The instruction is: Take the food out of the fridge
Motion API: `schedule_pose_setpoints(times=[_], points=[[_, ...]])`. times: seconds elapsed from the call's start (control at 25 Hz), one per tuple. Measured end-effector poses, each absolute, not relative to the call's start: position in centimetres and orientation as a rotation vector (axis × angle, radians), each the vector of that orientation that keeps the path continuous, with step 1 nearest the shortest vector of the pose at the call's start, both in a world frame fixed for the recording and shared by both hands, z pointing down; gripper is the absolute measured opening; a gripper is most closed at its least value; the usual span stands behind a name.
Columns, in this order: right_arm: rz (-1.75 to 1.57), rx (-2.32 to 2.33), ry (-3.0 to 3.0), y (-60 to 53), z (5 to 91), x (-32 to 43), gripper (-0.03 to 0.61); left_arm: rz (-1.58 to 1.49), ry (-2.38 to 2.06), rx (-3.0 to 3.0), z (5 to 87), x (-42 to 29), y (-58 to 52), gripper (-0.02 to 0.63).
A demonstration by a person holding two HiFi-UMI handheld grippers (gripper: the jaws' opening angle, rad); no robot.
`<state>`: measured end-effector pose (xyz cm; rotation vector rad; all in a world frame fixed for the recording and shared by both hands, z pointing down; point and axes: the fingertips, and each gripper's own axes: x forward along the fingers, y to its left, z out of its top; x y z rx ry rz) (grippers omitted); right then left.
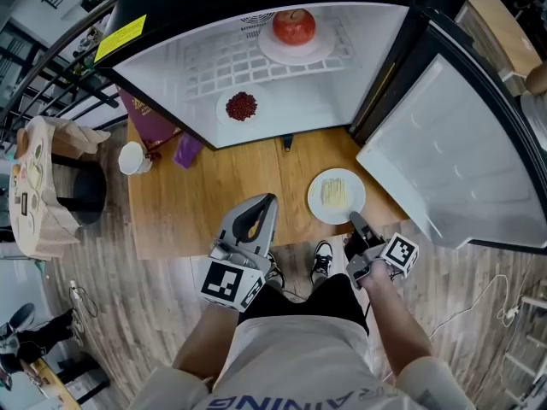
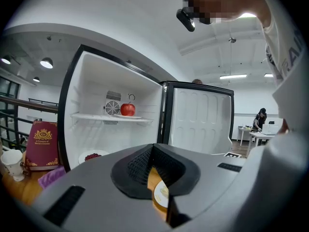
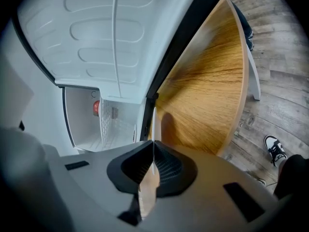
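You are at the set-down step for the first dish. Your right gripper (image 3: pixel 153 145) has its jaws pinched on the near rim of the white plate (image 1: pixel 316 203). The plate lies low at the front of the wooden table (image 1: pixel 214 203), outside the fridge (image 1: pixel 380 49) and just in front of its open door (image 1: pixel 461 161) (whether it rests fully on the wood I cannot tell). Your left gripper (image 1: pixel 270 200) hangs beside it over the table, jaws together with nothing between them.

As I judge it, the next move calls for you to let the plate settle flat, part the right jaws and draw back level, so the rim is not dragged toward the table's edge. Two dishes are left inside for you. The apple (image 1: pixel 294 26) sits on its own plate on the upper shelf (image 1: pixel 214 62), and the red berries (image 1: pixel 241 106) sit on a small plate on the fridge floor.

The pale food (image 1: pixel 335 193) is a small heap of yellowish strips near the plate's middle. The plate is thin and shallow, showing as a bare white edge in the right gripper view, so any tilt could slide the strips.
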<state>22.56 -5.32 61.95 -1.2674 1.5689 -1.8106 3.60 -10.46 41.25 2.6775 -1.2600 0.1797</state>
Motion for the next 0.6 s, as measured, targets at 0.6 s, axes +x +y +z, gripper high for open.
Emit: schedule_pose_setpoints(times=[0.6], points=[[-1.821, -1.46, 1.713, -5.7, 63.7, 21.2, 0.079, 0.195, -1.26, 2.653, 42.0, 2.7, -10.2, 0.009]])
